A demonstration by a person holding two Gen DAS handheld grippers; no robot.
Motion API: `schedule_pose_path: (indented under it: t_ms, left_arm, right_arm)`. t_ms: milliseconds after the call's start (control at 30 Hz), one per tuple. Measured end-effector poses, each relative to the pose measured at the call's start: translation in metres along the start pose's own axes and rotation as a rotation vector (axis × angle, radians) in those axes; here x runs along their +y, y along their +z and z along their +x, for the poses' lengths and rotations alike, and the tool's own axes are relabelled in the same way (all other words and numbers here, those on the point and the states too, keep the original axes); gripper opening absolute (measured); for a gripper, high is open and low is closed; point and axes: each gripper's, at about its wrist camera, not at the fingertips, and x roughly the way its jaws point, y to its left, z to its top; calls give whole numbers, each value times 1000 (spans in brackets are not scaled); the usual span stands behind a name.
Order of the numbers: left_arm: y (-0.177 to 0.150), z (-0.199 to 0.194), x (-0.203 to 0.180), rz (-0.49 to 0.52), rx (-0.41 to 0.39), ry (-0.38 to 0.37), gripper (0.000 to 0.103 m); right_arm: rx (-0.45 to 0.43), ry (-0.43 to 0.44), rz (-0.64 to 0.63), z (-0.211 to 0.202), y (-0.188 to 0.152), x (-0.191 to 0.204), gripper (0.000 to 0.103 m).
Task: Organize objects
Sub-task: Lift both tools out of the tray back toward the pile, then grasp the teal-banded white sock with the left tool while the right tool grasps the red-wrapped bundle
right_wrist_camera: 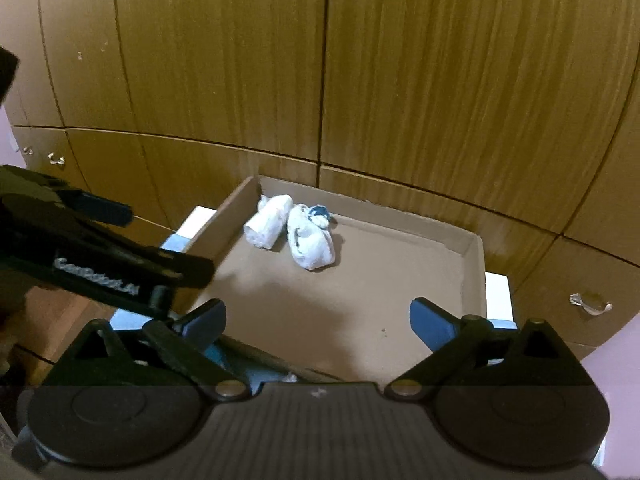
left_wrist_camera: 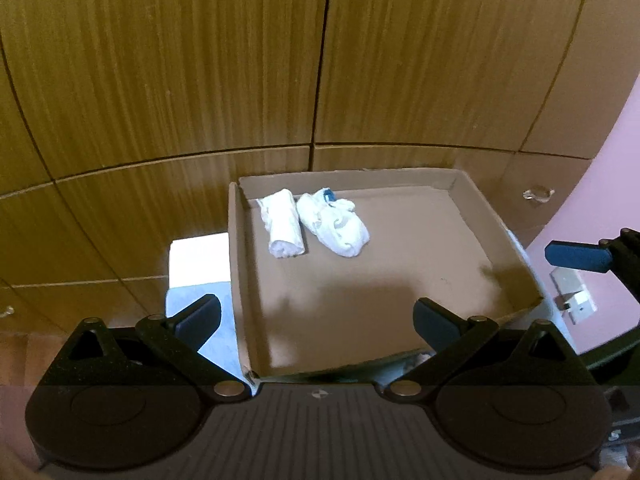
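Observation:
A shallow cardboard box [left_wrist_camera: 400, 280] [right_wrist_camera: 360, 300] lies below a wooden cabinet. In its far left corner rest a rolled white sock bundle [left_wrist_camera: 282, 224] [right_wrist_camera: 268, 222] and, beside it, a second white bundle with a blue patch [left_wrist_camera: 336, 222] [right_wrist_camera: 310, 242]. My left gripper [left_wrist_camera: 316, 318] hovers open over the box's near part with nothing between its fingers. My right gripper [right_wrist_camera: 318, 320] stands wide open and empty above the near edge. In the right wrist view the left gripper's body [right_wrist_camera: 120, 268] crosses in from the left; in the left wrist view a right finger [left_wrist_camera: 578, 256] shows at the right edge.
Wooden cabinet doors [left_wrist_camera: 320, 60] with metal handles [right_wrist_camera: 590, 303] rise behind the box. A white block [left_wrist_camera: 198, 258] and pale blue surface [left_wrist_camera: 220, 340] lie left of the box. A pink wall [left_wrist_camera: 616, 160] with a socket plate [left_wrist_camera: 574, 294] stands at the right.

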Motion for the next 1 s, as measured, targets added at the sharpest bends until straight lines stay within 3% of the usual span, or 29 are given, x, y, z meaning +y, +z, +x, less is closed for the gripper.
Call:
schedule_pose_path:
  t_ms: [167, 233, 367, 433, 567, 633, 867, 1000]
  left_arm:
    - [-13, -15, 6, -9, -35, -7, 102]
    - [-28, -27, 10, -11, -75, 3, 102]
    - [-88, -52, 5, 7, -184, 42, 102]
    - [-125, -55, 0, 16, -209, 49, 103]
    - [-178, -42, -11, 28, -191, 98, 102]
    - [-193, -35, -16, 49, -186, 119, 102]
    - [-218, -17, -29, 119, -176, 174, 102]
    - [-224, -6, -34, 151, -162, 149, 102]
  right_arm:
    - [-74, -22, 7, -27, -14, 6, 100]
    - [-157, -49, 39, -51, -32, 5, 100]
    - [-403, -143, 40, -104, -100, 19, 103]
    - [-448, -157, 39, -108, -146, 25, 103]
    - [-363, -92, 25, -86, -202, 29, 99]
    - [-317, -73, 19, -71, -215, 28, 86]
    - [-247, -11, 44, -45, -230, 25, 74]
    - [-226, 31, 66, -33, -236, 22, 68]
